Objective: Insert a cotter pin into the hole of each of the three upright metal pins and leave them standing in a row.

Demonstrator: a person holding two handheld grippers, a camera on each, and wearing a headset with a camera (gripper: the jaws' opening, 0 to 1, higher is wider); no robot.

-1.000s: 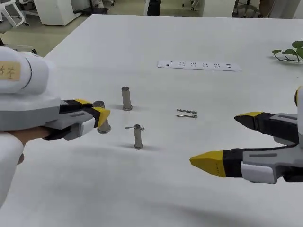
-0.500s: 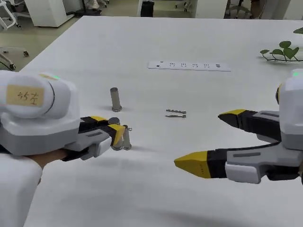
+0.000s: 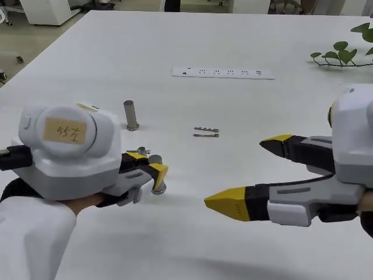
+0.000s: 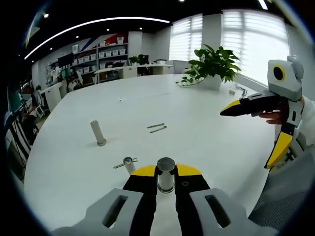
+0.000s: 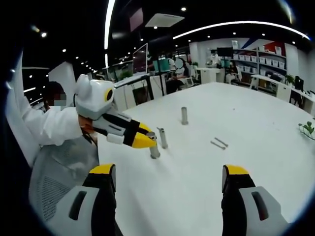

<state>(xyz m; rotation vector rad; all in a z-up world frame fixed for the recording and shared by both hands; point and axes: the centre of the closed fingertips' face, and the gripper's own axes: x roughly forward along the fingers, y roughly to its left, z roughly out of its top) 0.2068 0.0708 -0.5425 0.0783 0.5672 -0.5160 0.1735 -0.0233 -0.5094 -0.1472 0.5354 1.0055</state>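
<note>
- While the left gripper (image 4: 166, 178) clamps one upright metal pin (image 4: 166, 167) in narrow jaws, this pin has no cotter pin.
- Just behind, a second pin (image 4: 129, 164) already carries one; a third pin (image 4: 97, 132) stands apart, bare.
- Two loose cotter pins (image 4: 157, 128) lie on the table (image 4: 211, 123).
- The right gripper (image 3: 238, 172), wide open and empty, probably must pick one next.

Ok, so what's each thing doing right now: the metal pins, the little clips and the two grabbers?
Left gripper, shut on the held pin.
Held pin, upright, nothing through it.
Second pin, upright, inserted cotter pin through its hole.
Far pin, upright, standing alone, nothing through it.
Loose cotter pins, lying flat, side by side.
Right gripper, open, empty.
</note>
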